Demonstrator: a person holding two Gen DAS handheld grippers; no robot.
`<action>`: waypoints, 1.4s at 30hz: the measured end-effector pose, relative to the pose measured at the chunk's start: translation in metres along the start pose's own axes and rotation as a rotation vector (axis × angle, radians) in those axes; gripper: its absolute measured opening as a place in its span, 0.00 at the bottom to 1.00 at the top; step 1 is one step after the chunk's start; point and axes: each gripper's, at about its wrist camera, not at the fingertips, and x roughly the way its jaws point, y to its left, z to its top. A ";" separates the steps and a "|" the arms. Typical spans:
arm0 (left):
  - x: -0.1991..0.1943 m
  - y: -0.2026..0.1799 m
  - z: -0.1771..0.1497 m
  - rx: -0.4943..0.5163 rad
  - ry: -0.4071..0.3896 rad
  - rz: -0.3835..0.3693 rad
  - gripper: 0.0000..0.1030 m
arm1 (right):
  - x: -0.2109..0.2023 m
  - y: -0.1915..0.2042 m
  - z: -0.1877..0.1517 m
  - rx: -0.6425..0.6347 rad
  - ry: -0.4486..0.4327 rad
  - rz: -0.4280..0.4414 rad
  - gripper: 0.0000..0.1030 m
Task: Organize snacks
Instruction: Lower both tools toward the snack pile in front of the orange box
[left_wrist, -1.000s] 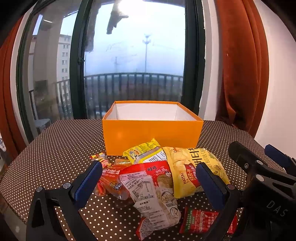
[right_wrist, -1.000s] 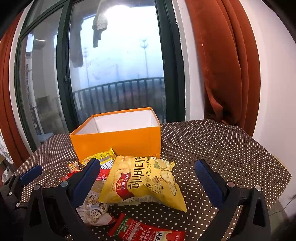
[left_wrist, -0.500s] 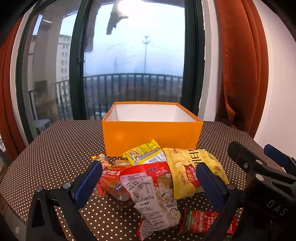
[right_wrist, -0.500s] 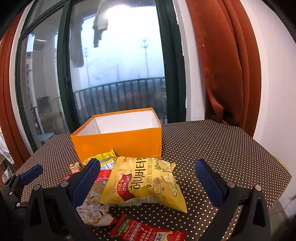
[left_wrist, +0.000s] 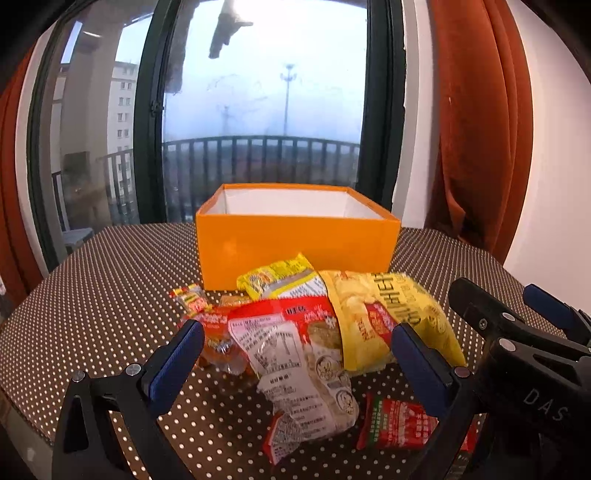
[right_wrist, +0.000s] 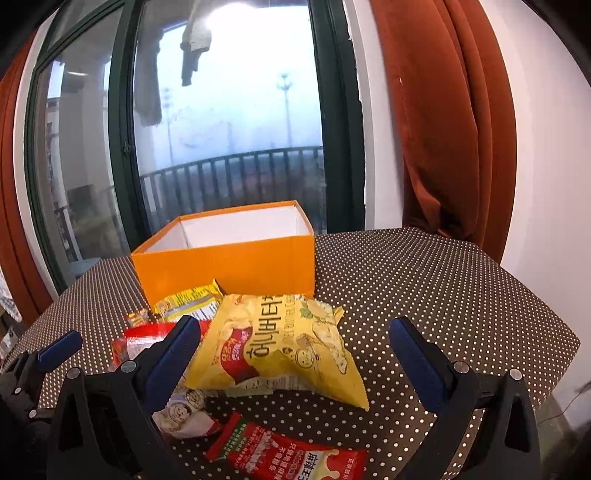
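Snacks lie heaped mid-frame on my dotted table, just in front of the orange box. My left gripper and right gripper hover low over them, jaws wide apart, empty.

An open orange cardboard box with a white interior stands upright at the far side of the brown dotted surface; nothing shows inside it from these views. Just in front of it lies a loose pile of snack packets: a large yellow crisp bag with Korean lettering lying flat, a smaller yellow packet touching the box's front wall, a red-and-white printed bag overlapped by the crisp bag, small orange-red sachets to the left, and a flat red packet nearest the cameras.
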 end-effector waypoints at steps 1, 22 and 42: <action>0.001 0.000 -0.002 0.002 0.007 0.001 0.98 | 0.002 0.000 -0.002 -0.003 0.007 -0.001 1.00; 0.018 -0.010 -0.059 0.064 0.101 0.019 0.98 | 0.024 0.004 -0.054 -0.028 0.115 0.080 1.00; 0.041 -0.010 -0.061 0.052 0.134 0.027 0.74 | 0.044 0.007 -0.071 -0.006 0.187 0.105 1.00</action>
